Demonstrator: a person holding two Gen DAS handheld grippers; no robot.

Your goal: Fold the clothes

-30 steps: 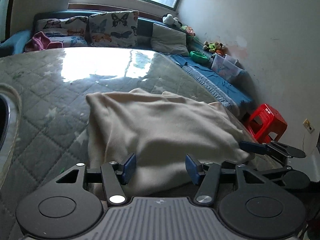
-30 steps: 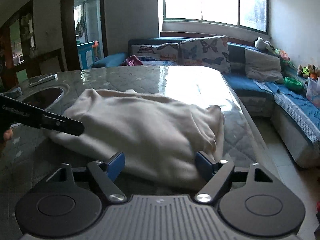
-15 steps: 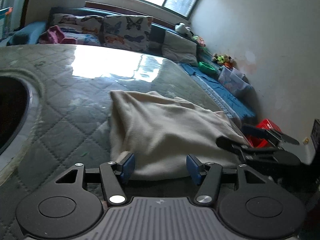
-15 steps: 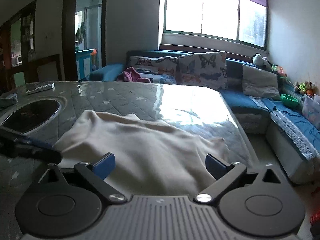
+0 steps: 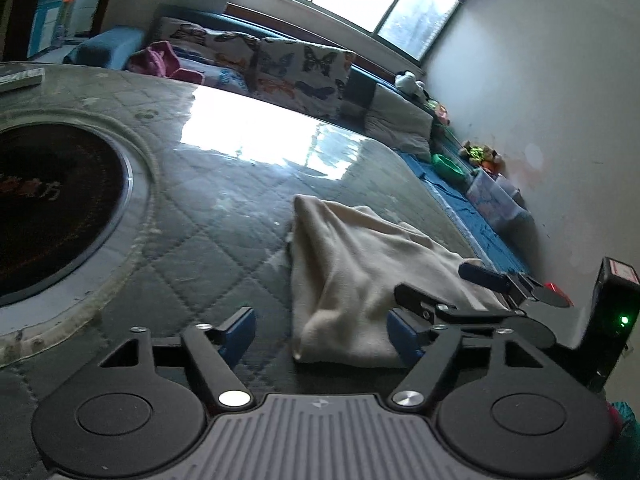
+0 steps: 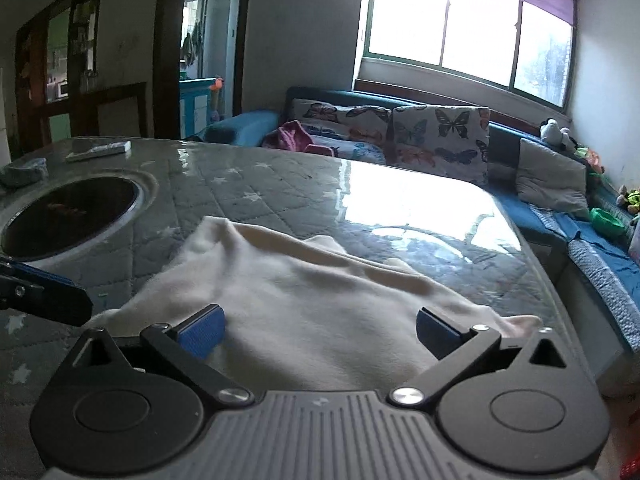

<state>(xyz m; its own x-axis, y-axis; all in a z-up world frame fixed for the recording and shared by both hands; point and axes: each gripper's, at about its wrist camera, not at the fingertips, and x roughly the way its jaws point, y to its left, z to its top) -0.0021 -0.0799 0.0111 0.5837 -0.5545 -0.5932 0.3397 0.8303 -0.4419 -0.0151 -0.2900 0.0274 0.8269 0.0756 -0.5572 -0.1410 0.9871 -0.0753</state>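
A cream folded garment [image 5: 360,276] lies on the grey quilted table [image 5: 208,208], near its front right corner; it also shows in the right wrist view [image 6: 304,304]. My left gripper [image 5: 322,334] is open and empty, just short of the garment's near left corner. My right gripper [image 6: 318,330] is open and empty, low over the garment's near edge. In the left wrist view the right gripper [image 5: 480,288] shows at the right, over the garment. In the right wrist view a left fingertip [image 6: 44,296] shows at the left edge.
A round dark inset [image 5: 52,204] sits in the table at the left, also seen in the right wrist view [image 6: 68,212]. A blue sofa with butterfly cushions [image 6: 400,132] runs behind and along the right. A red stool [image 5: 556,292] stands by the table's right edge.
Both grippers have drawn back toward the garment's near edge. The left gripper has swung left and opened wider; the right gripper has also opened wider. The garment lies still.
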